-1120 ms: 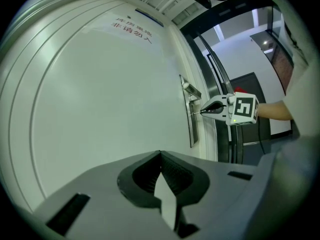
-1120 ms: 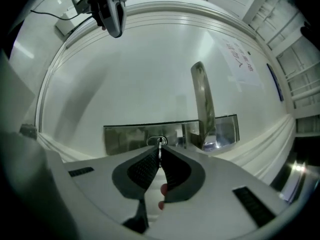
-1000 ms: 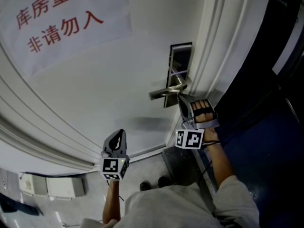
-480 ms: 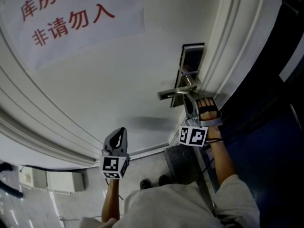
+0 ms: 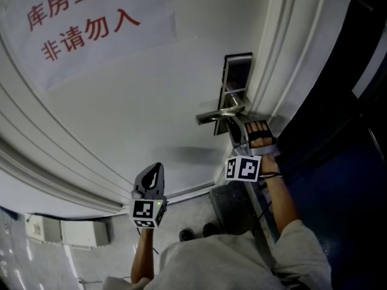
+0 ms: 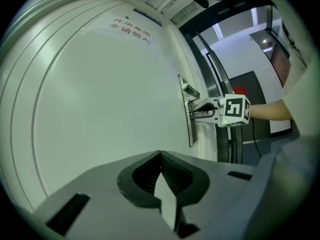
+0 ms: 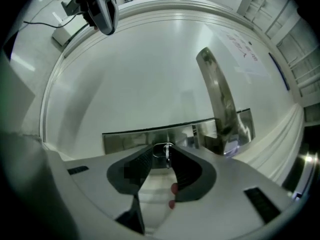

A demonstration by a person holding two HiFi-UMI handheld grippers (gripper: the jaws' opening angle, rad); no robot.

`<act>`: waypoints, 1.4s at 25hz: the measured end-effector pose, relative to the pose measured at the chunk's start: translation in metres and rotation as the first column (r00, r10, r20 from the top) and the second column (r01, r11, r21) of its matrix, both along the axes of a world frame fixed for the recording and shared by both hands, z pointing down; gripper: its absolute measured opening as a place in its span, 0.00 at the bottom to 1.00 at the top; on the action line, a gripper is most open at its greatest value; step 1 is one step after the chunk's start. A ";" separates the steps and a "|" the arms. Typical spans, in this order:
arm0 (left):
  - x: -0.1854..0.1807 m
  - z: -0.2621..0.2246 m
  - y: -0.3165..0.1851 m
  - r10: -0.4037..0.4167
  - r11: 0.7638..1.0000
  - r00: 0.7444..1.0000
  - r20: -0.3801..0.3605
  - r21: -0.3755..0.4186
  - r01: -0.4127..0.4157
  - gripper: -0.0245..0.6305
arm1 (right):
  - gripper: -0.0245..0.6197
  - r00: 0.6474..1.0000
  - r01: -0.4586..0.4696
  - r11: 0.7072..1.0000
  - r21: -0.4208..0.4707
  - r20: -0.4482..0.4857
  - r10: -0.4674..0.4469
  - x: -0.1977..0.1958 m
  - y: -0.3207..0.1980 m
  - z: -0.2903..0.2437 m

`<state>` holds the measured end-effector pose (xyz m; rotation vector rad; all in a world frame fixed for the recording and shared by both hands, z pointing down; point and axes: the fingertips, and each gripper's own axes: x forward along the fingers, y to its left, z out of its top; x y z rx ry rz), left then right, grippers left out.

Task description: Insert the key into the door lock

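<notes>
Shut a second ago, the jaws of the right gripper (image 5: 232, 128) are now opening around the key (image 7: 166, 152). The left gripper (image 6: 160, 155), fingers pressed together on nothing, hangs well apart from the door lock (image 5: 234, 83); the key sits in it, under the handle (image 5: 217, 115).

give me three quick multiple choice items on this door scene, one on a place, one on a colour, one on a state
1. Where is the right gripper? A on the floor; B at the lock plate under the lever handle; C at the door's top.
2. What colour is the writing on the sign? A red; B blue; C black.
3. How is the left gripper? A shut on the handle; B wide open; C shut, empty.
B: its jaws, opening with the key between them, face the plate below the handle. A: the characters are red. C: its jaws meet on nothing.
</notes>
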<state>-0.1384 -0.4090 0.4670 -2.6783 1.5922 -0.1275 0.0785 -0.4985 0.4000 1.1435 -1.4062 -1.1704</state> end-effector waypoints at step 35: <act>0.021 -0.001 -0.003 0.051 0.999 0.999 0.006 0.005 -0.051 0.06 | 0.23 0.590 -0.016 0.979 -0.205 0.788 0.174 0.067 0.098 0.039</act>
